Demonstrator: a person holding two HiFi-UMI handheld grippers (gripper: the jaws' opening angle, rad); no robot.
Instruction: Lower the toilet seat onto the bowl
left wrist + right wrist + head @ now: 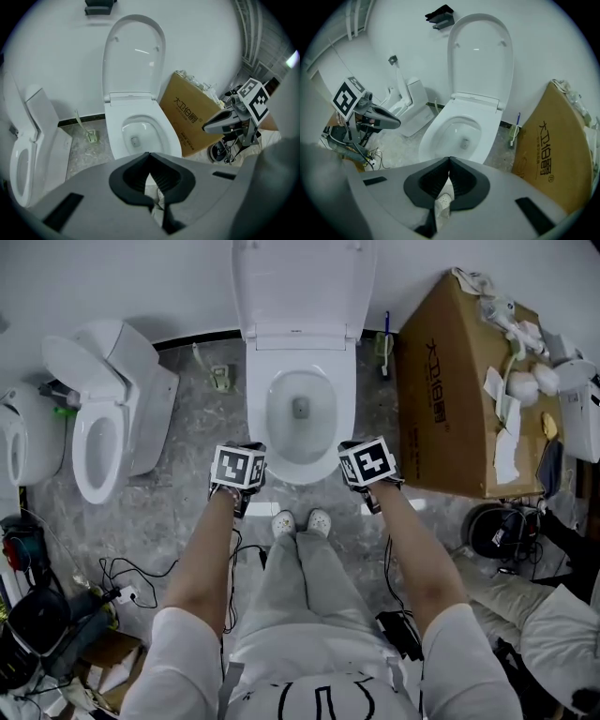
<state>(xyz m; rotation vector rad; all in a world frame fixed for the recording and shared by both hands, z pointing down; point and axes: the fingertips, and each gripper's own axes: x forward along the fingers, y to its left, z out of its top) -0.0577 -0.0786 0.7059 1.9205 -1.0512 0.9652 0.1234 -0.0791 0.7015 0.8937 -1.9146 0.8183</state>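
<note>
Standing square in front of the bowl (257, 427), the person holds a claw in each hand just above its near rim, the left claw (241, 457) and right claw (367, 461) level with each other and apart by about the bowl's width. Both are clenched and hold nothing: in the left gripper view the left claw (149, 153) has its jaw tips meeting, and in the right gripper view the right claw (449, 159) shows the same, with only the floor and a pale shoe visible through the slit below the tips. The toilet seat (302, 287) stands raised, upright against the wall behind the bowl, untouched by either claw and well apart from both. Each gripper view looks down past its closed jaws at the open bowl (162, 127) (436, 136) and up at the raised toilet seat (135, 56) (480, 56). The person's shoes (301, 521) sit close together on the floor just in front of the bowl. A large cardboard box (450, 399) leans beside the toilet on its right, and a second toilet (98, 418) stands to its left, with cables (127, 582) lying on the floor nearer the person.
</note>
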